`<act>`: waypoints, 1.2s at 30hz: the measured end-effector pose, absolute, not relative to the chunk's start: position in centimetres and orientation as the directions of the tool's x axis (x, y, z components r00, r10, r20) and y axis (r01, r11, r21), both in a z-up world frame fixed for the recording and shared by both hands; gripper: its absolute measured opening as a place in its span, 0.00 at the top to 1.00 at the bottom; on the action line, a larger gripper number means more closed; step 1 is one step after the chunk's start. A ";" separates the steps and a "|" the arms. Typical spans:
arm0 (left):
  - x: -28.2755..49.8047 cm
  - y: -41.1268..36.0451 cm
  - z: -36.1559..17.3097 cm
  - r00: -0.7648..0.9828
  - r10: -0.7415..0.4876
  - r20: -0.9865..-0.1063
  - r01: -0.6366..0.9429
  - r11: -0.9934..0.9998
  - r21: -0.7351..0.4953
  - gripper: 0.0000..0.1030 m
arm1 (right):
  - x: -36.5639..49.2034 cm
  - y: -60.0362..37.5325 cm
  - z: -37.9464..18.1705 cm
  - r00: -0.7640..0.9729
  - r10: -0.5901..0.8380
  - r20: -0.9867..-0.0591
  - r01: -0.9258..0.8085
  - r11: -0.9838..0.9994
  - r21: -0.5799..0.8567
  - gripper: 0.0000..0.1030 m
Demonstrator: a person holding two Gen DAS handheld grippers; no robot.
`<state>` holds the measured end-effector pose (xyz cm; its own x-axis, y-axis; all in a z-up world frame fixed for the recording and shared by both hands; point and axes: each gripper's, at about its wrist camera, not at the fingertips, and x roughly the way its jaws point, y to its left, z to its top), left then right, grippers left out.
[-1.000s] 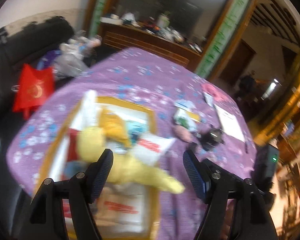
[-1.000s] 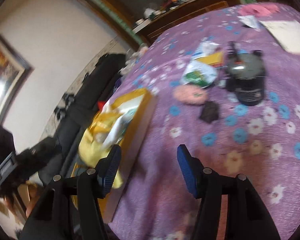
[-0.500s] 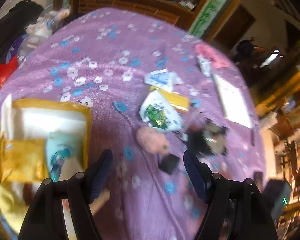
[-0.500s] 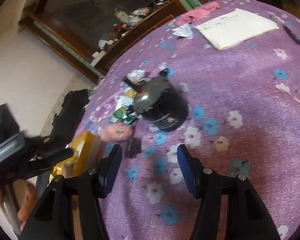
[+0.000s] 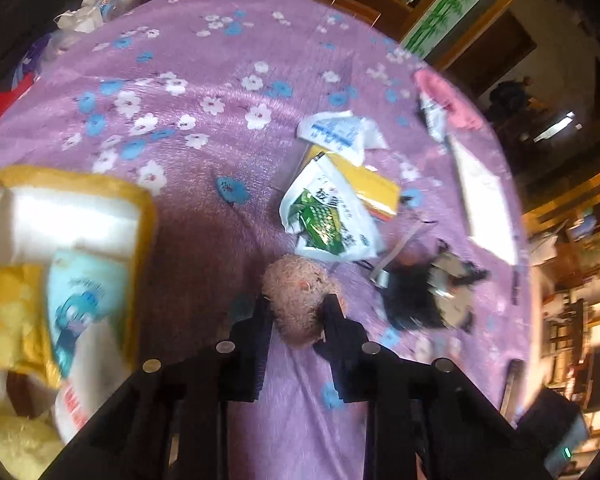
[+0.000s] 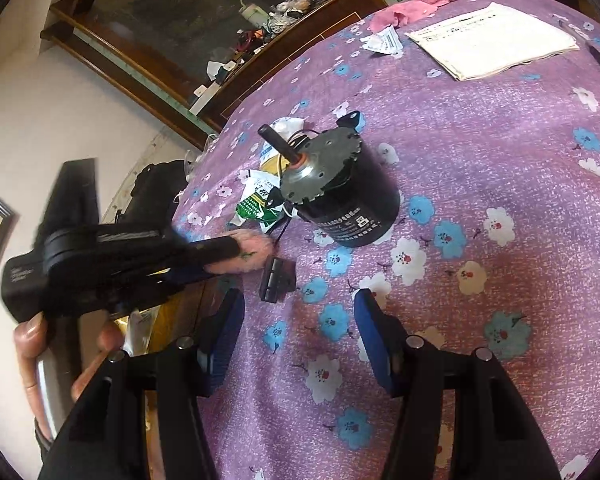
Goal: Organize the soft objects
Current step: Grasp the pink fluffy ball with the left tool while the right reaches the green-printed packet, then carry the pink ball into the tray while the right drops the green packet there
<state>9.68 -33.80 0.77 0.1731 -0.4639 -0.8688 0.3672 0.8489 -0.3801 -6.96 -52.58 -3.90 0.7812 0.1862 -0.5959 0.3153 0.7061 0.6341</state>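
Note:
My left gripper [image 5: 298,306] is shut on a pink fluffy ball [image 5: 298,300] lying on the purple flowered tablecloth [image 5: 220,92]. The right wrist view shows the same ball [image 6: 256,250] held by the left gripper [image 6: 236,252]. A yellow-rimmed box [image 5: 140,208] at the left holds soft packets and a yellow plush toy [image 5: 8,440]. My right gripper [image 6: 298,316] is open and empty above the cloth, to the right of the ball.
A black motor [image 6: 340,192] with a shaft stands beside the ball. A small black clip [image 6: 276,278] lies close by. Green and white packets [image 5: 328,216], a yellow packet [image 5: 372,188], papers [image 6: 492,38] and a pink cloth [image 6: 408,10] lie further back.
My left gripper moved from over the box to the pink ball and closed on it. My right gripper swung right, toward the motor, and stays open.

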 end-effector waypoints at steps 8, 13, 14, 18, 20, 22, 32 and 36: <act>4.9 -24.5 5.5 0.246 -0.622 -0.743 0.363 0.770 -0.524 0.75 | -7.0 -50.4 -2.9 0.787 0.233 -0.572 0.214 0.765 0.607 0.45; 2.8 -18.3 7.4 0.340 -0.636 -0.693 0.328 0.771 -0.546 0.75 | -6.2 -48.2 -1.5 0.779 0.260 -0.570 0.142 0.813 0.565 0.45; 2.6 -17.3 7.6 0.357 -0.629 -0.691 0.321 0.777 -0.541 0.75 | -5.7 -47.7 -0.9 0.776 0.260 -0.575 0.132 0.824 0.551 0.44; 2.9 -13.5 7.4 0.397 -0.608 -0.688 0.270 0.794 -0.545 0.75 | -2.6 -46.8 1.1 0.762 0.245 -0.600 0.115 0.860 0.497 0.43; 3.1 -12.4 7.1 0.415 -0.596 -0.688 0.248 0.801 -0.545 0.75 | -0.4 -46.1 1.6 0.737 0.206 -0.644 0.134 0.889 0.438 0.40; 3.1 -11.4 6.8 0.425 -0.592 -0.684 0.233 0.802 -0.549 0.75 | 1.9 -45.6 1.6 0.711 0.169 -0.682 0.154 0.910 0.386 0.40; 2.5 -9.7 5.5 0.448 -0.569 -0.690 0.223 0.818 -0.529 0.75 | 9.8 -44.1 0.0 0.608 -0.109 -0.786 0.297 0.950 0.098 0.41; 2.1 -9.5 5.2 0.450 -0.566 -0.691 0.234 0.821 -0.520 0.75 | 10.5 -44.5 -1.7 0.554 -0.188 -0.811 0.355 0.935 0.026 0.51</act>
<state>2.09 -9.45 5.16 0.4505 -0.5658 -0.6906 0.2338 0.8213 -0.5204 10.50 -44.46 -1.66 0.5544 -0.1878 -0.8108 0.3547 0.9346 0.0260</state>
